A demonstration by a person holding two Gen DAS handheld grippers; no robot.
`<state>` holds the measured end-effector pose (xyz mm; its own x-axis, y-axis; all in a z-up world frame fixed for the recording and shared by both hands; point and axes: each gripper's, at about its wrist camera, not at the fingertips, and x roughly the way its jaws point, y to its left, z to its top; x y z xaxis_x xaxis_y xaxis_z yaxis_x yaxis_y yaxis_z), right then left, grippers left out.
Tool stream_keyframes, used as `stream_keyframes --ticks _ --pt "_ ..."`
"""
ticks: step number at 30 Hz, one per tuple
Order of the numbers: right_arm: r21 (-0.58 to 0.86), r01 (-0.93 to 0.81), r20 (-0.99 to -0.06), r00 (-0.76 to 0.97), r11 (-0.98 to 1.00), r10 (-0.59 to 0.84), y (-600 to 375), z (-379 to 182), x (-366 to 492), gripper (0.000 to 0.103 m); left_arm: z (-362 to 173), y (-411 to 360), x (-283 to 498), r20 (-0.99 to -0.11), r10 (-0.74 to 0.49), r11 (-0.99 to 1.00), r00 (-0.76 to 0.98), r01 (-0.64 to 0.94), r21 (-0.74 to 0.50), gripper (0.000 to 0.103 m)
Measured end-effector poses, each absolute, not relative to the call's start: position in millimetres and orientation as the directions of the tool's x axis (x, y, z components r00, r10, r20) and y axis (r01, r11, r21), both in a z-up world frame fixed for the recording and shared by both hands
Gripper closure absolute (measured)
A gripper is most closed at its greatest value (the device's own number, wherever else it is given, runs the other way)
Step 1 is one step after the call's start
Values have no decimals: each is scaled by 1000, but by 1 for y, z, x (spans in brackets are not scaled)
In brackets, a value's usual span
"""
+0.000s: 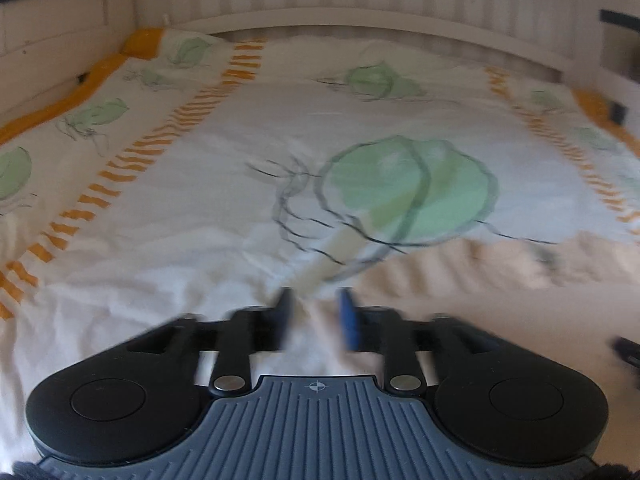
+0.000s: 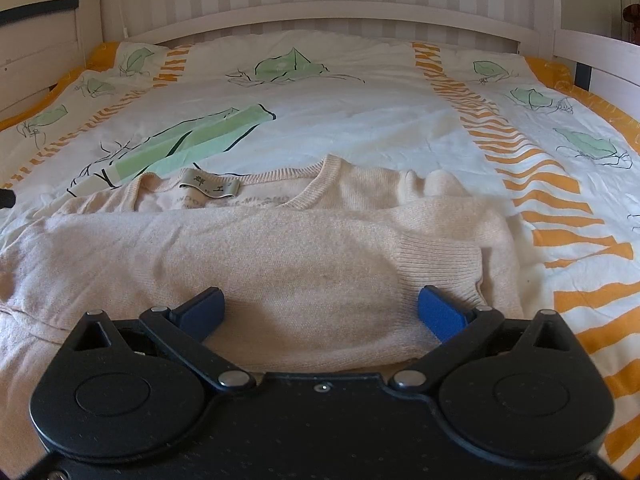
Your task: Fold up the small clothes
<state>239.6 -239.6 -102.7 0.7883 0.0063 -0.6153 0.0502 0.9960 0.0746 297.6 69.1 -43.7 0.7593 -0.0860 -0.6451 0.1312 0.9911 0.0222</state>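
Left wrist view: blurred. Left gripper (image 1: 316, 316) low over bedspread (image 1: 180, 200), blue fingers narrowly apart, only pale cloth seen between them. Peach sweater (image 1: 500, 272) off to right on bed.

Right wrist view: right gripper (image 2: 320, 312) spread wide, fingers either side of folded-over sleeve. Sweater (image 2: 280, 264) flat on bedspread (image 2: 360, 120), neck label (image 2: 210, 186) facing up, white headboard (image 2: 320, 20) behind.

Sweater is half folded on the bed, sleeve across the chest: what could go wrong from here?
1. The right hand-held gripper is open over the folded sleeve; closing there may grab only the sleeve and undo the fold.
2. The left hand-held gripper, blurred, sits at the sweater edge on the loose bedsheet; it could pinch the sheet too.
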Motion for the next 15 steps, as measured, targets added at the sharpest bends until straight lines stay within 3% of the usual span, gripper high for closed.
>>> stream_keyframes --ticks 3,5,7,9,11,15 --pt "78 50 -616 788 996 9 -240 -103 240 1 -54 59 281 -684 -135 980 717 199 15 65" --pt "79 50 -616 788 996 10 -241 -103 239 1 -72 55 276 -730 -91 977 677 204 68 64" --pt "80 50 -615 788 996 10 -241 -103 239 1 -91 63 274 -746 -43 984 665 156 83 58" --pt "80 49 -615 788 996 11 -241 -102 239 1 -94 77 272 -725 -65 996 686 93 -2 46" --pt "79 50 -615 788 996 10 -241 -103 239 1 -94 84 275 -729 -82 997 680 61 -55 43" --pt "73 50 -616 788 996 6 -241 -102 239 1 -98 76 276 -713 -43 998 700 58 -4 26"
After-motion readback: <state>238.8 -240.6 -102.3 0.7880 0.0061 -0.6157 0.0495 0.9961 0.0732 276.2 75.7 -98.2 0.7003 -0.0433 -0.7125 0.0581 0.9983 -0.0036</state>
